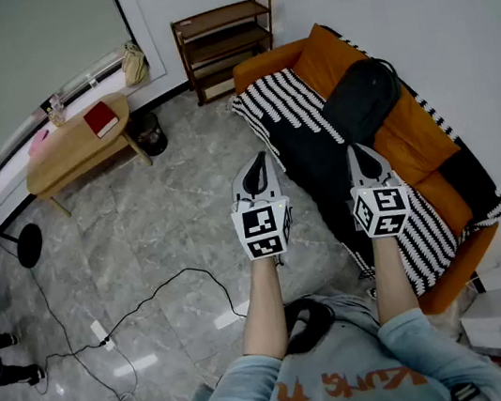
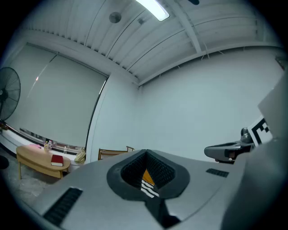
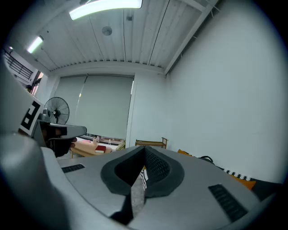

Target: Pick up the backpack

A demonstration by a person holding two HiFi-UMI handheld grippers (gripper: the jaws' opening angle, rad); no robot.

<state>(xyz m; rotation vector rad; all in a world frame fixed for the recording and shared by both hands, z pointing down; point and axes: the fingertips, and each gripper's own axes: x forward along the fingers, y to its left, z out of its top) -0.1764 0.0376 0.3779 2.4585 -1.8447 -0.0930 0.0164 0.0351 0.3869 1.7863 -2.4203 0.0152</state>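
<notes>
Floor [image 1: 142,232] open leftward; backpack [image 1: 362,98] on sofa [image 1: 420,133]; hand-held grippers [image 1: 258,159] [image 1: 357,149] both closed, empty.

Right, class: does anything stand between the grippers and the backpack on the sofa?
Nothing visible does. The backpack lies uncovered on the orange sofa. The left gripper and right gripper, both shut, hover short of it with only open air between.
</notes>
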